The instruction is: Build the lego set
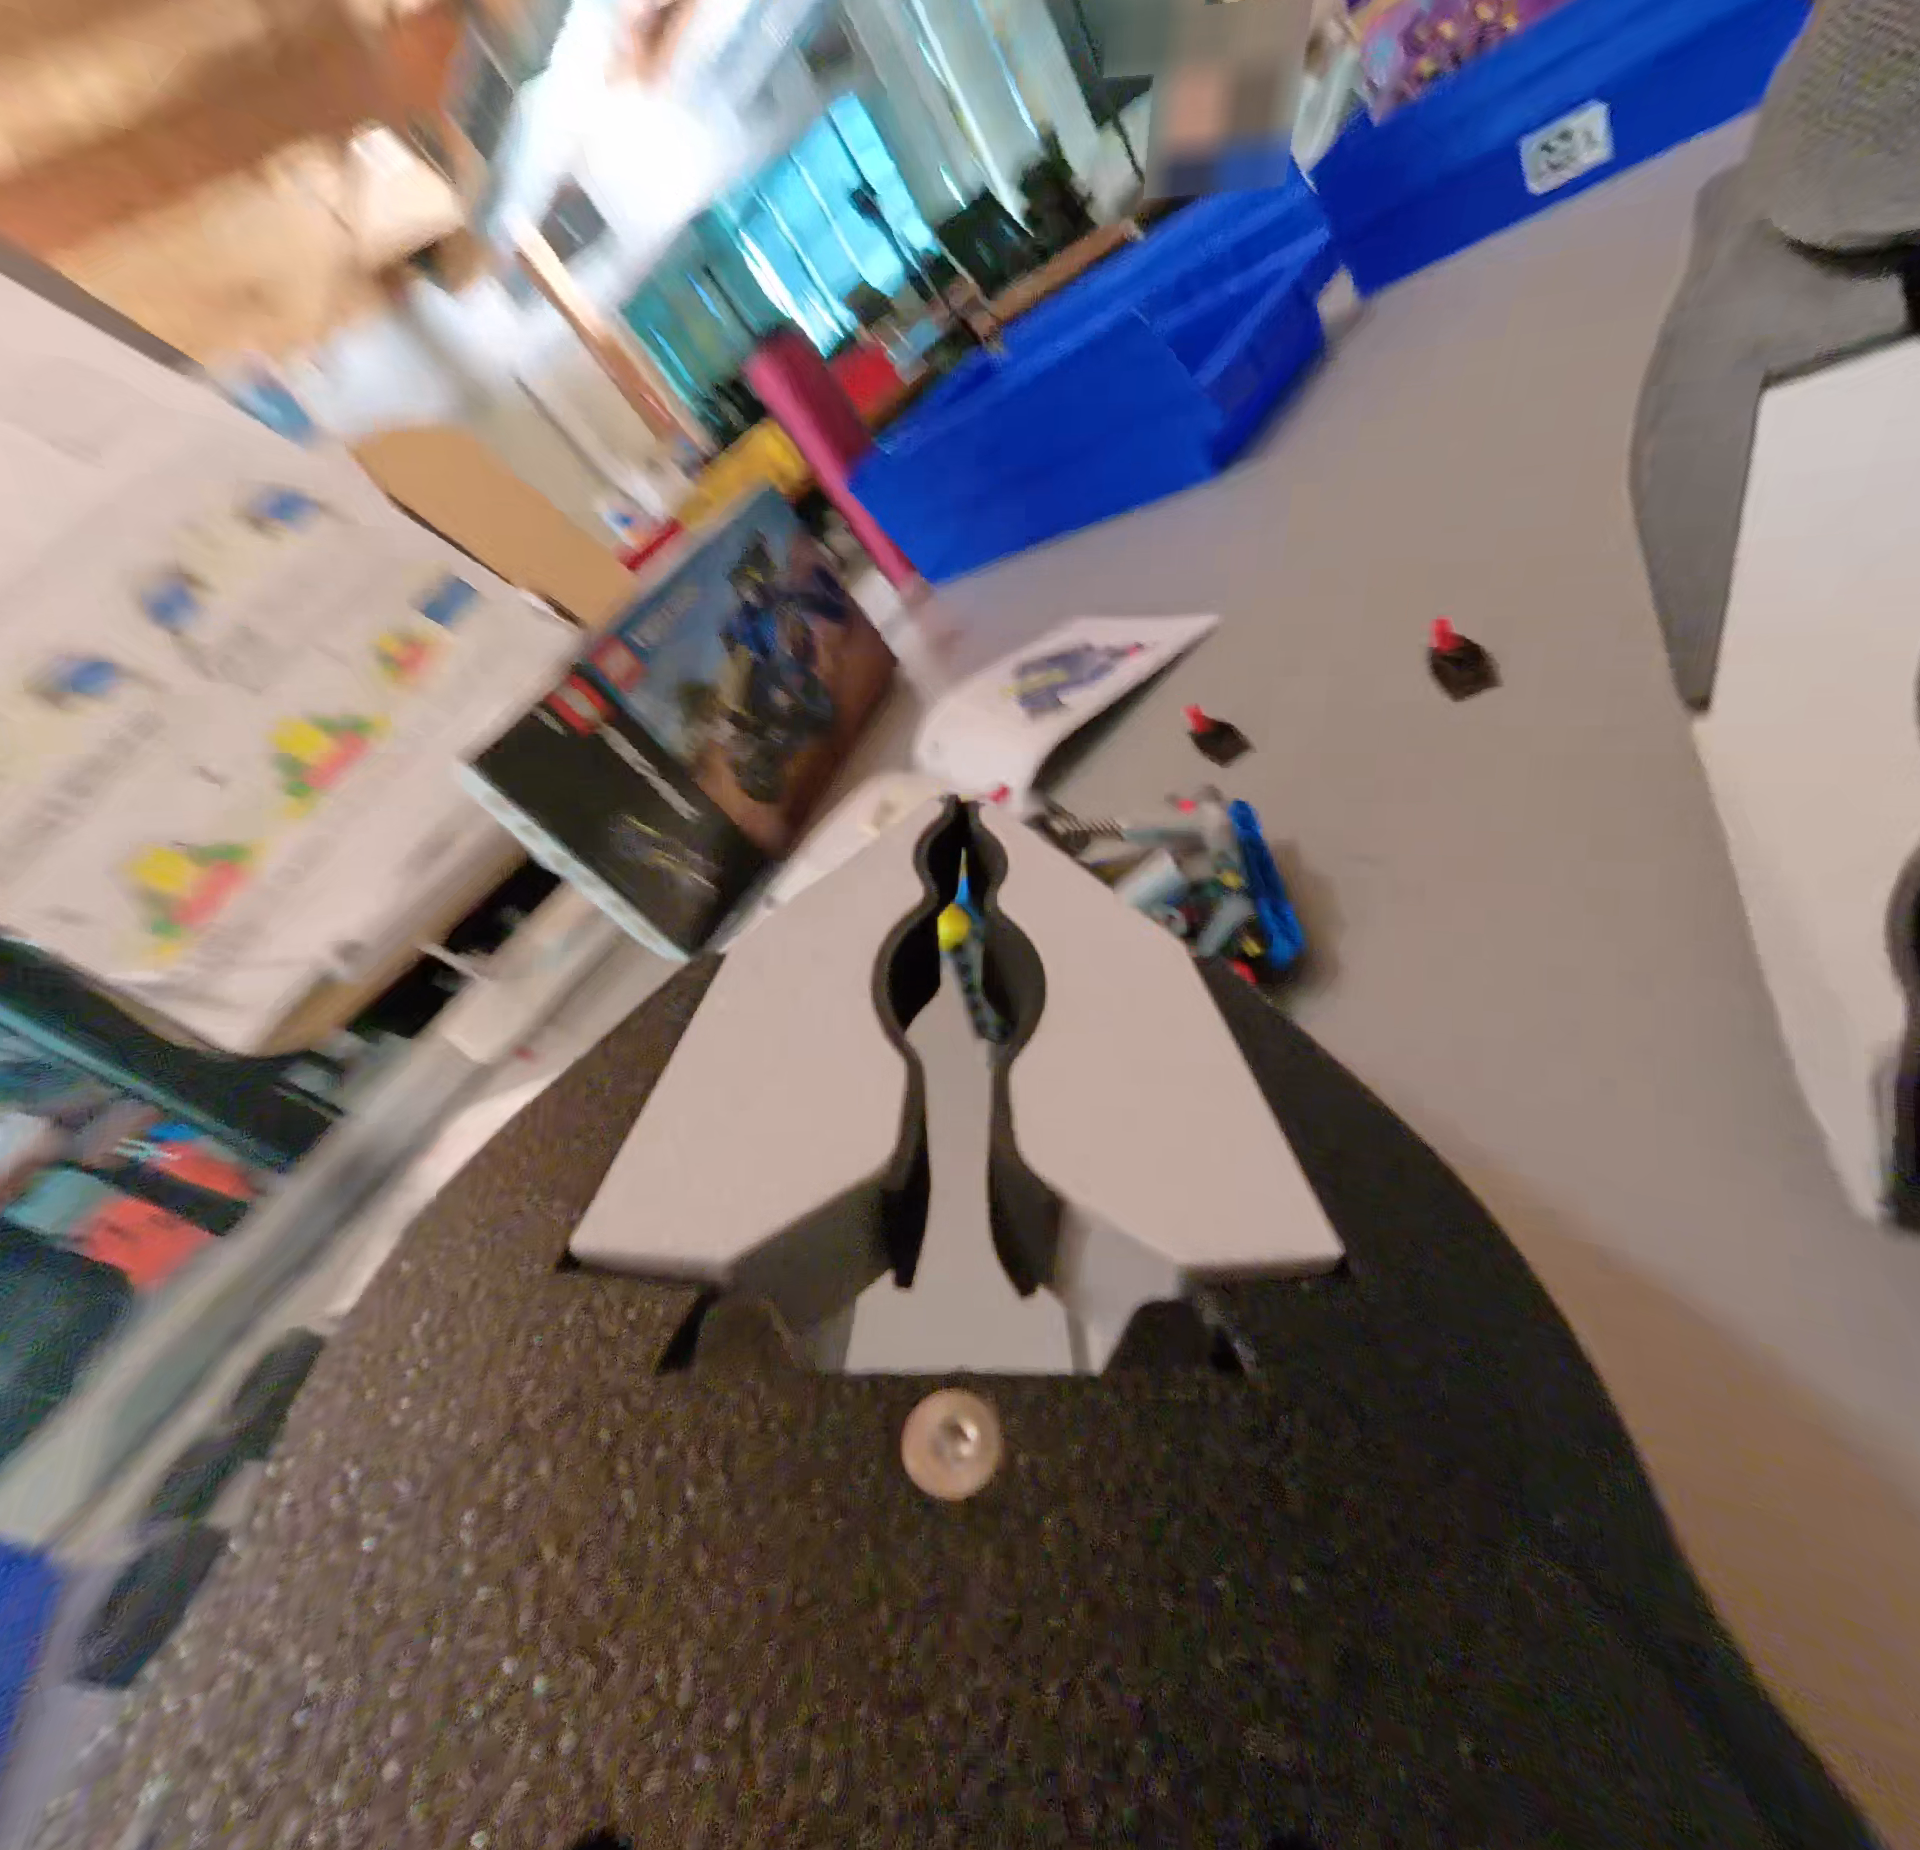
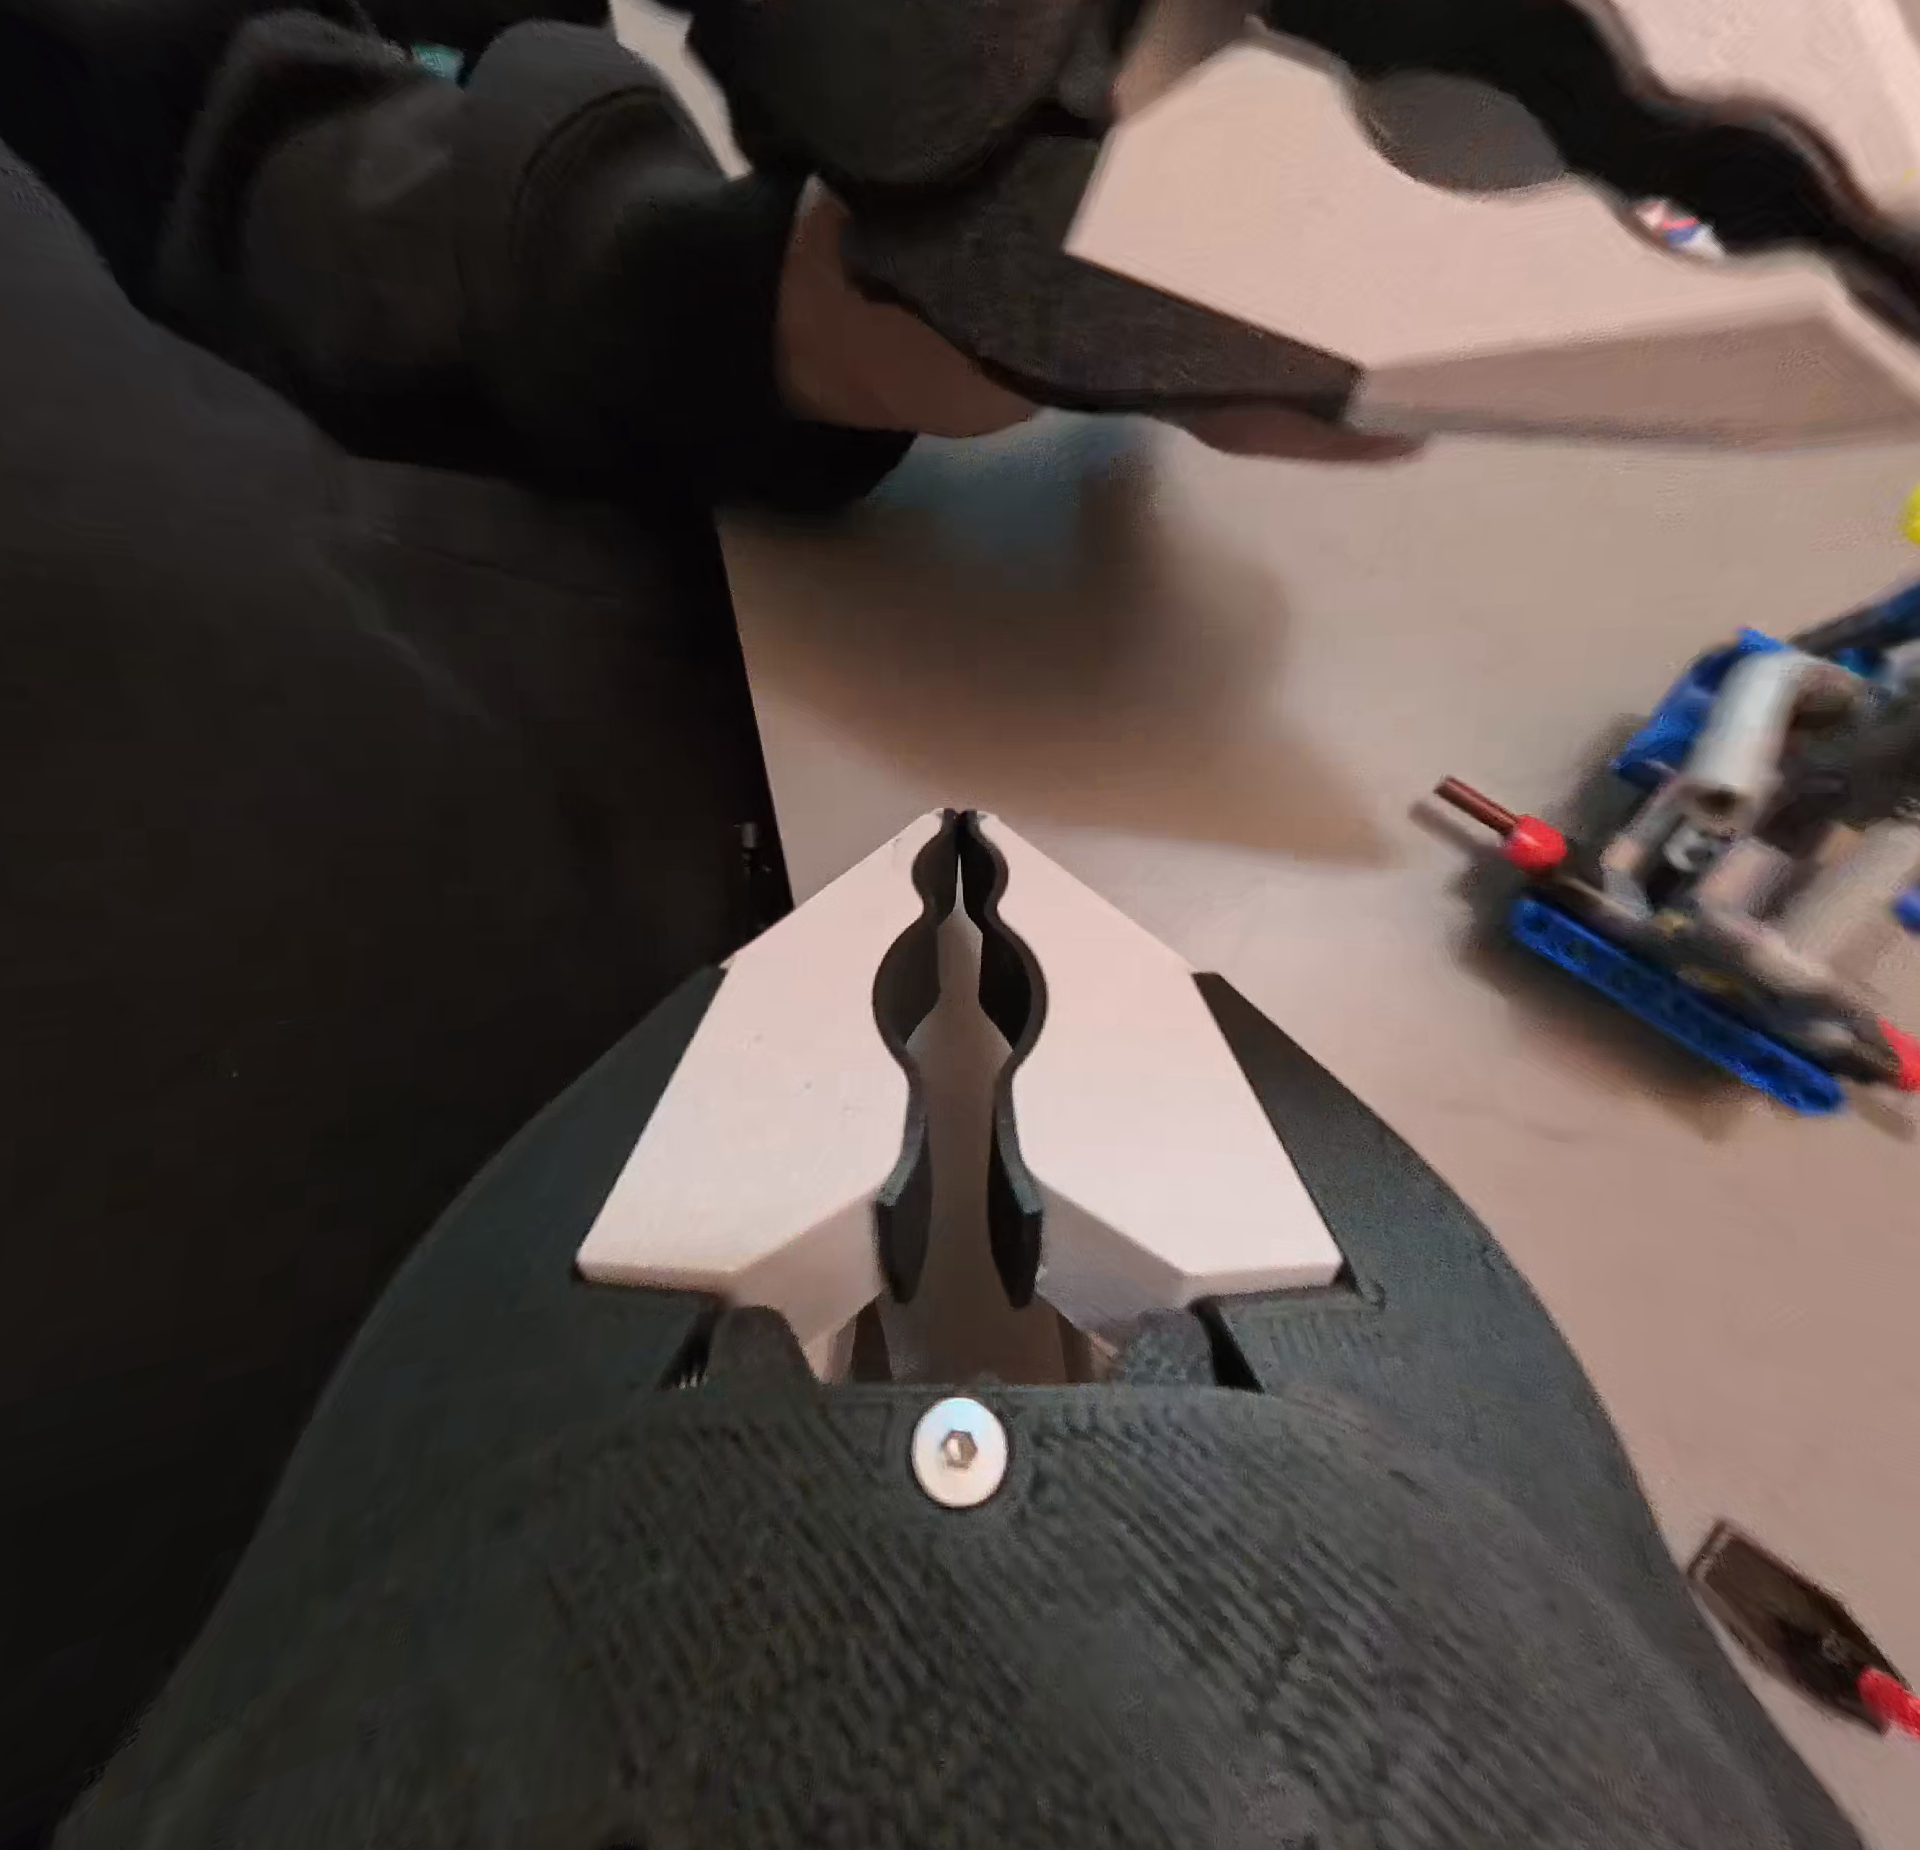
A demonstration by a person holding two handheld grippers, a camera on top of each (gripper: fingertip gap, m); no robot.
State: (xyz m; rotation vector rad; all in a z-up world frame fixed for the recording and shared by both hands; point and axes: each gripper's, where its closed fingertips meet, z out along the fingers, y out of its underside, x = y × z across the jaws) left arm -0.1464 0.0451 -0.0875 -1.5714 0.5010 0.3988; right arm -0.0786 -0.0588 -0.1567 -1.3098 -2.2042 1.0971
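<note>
- From my seat, the first worry is the blur: both views smear, and a small piece could shake out of a grip at this pace.
- Left gripper (image 1: 961,813): its jaws are drawn close, the tips nearly meeting, and a thin dark studded piece with a yellow knob and a blue tip (image 1: 961,943) sits in the slot between the pads. It looks pinched, though I cannot make out how firmly. It is slender and lies along the fingers, so I judge it could swivel or slide forward.
- Just right of those fingertips, on the grey table (image 1: 1507,917), stands a partly built brick model (image 1: 1226,891), blue and grey. A careless sweep could knock it.
- Beyond it lie a printed booklet (image 1: 1081,668), a picture box (image 1: 707,730) propped up on the left, and two small black pieces with red tops (image 1: 1460,662), which are easy to brush off.
- Right gripper (image 2: 958,818): pads pressed together at the tips, with nothing between them. It hovers over the near table edge beside dark clothing (image 2: 312,657), well apart from the model (image 2: 1745,896).
- In the right wrist view the left gripper (image 2: 1558,169) passes above; the two could clash.
</note>
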